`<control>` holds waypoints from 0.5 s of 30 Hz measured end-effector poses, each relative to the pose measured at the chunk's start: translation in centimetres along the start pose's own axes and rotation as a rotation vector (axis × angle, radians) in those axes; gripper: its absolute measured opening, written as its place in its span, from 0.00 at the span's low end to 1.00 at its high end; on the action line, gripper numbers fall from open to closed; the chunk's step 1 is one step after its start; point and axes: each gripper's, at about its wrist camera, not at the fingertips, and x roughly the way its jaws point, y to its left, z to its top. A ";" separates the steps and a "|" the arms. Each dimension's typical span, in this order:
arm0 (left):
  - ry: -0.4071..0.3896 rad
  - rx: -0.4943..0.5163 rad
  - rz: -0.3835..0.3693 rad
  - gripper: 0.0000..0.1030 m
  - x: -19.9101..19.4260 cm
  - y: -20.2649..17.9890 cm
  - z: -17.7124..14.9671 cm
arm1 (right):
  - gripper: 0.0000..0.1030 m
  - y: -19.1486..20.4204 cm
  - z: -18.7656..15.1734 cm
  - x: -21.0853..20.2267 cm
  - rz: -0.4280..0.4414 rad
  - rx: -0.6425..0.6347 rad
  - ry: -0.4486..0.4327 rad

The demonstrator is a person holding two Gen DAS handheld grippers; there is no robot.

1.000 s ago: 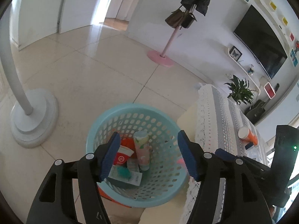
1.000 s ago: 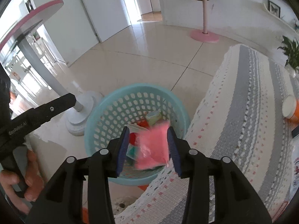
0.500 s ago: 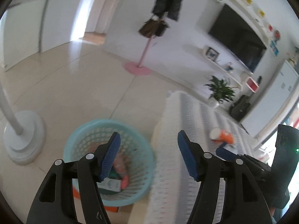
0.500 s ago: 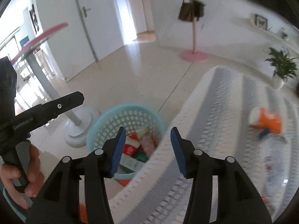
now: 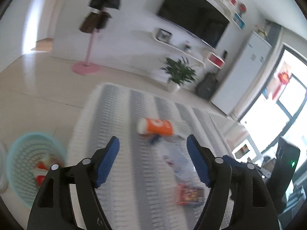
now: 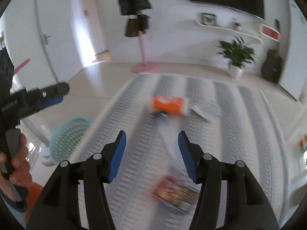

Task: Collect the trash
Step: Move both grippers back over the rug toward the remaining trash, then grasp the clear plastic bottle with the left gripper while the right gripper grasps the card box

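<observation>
Both grippers hover open and empty over a grey-and-white striped tablecloth [image 5: 122, 115]. An orange-and-white cup [image 5: 155, 126] lies on its side on the cloth, ahead of my left gripper [image 5: 152, 159]; it also shows in the right wrist view [image 6: 168, 104]. A clear plastic bottle [image 6: 168, 136] lies between the fingers of my right gripper [image 6: 151, 153] in view. A red printed packet [image 6: 176, 193] lies nearer, also in the left wrist view [image 5: 190, 193]. The teal basket [image 5: 21, 153] with trash stands on the floor at the left.
A white stand base [image 6: 45, 151] sits by the basket [image 6: 67, 136]. A pink coat stand [image 5: 86, 69], a potted plant [image 5: 180, 74] and a TV wall lie beyond. The left gripper's body and the hand holding it [image 6: 17, 159] show at the right view's left edge.
The right gripper let the pink wrapper drop into the basket. Both grippers then swung right, from over the basket to over the tablecloth, facing the cup, bottle and packet.
</observation>
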 end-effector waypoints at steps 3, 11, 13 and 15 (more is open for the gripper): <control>0.054 -0.012 -0.015 0.80 4.0 -2.4 -1.0 | 0.51 -3.1 -1.8 0.9 -0.013 0.015 0.025; 0.211 -0.047 0.072 0.80 15.1 -4.7 -3.9 | 0.51 -6.7 -6.5 4.6 0.043 0.043 0.121; 0.241 -0.069 0.096 0.80 17.2 -4.4 -4.4 | 0.51 -7.1 -7.3 5.3 0.061 0.044 0.137; 0.259 -0.082 0.109 0.80 18.4 -4.3 -4.7 | 0.52 -7.1 -7.6 5.8 0.075 0.040 0.148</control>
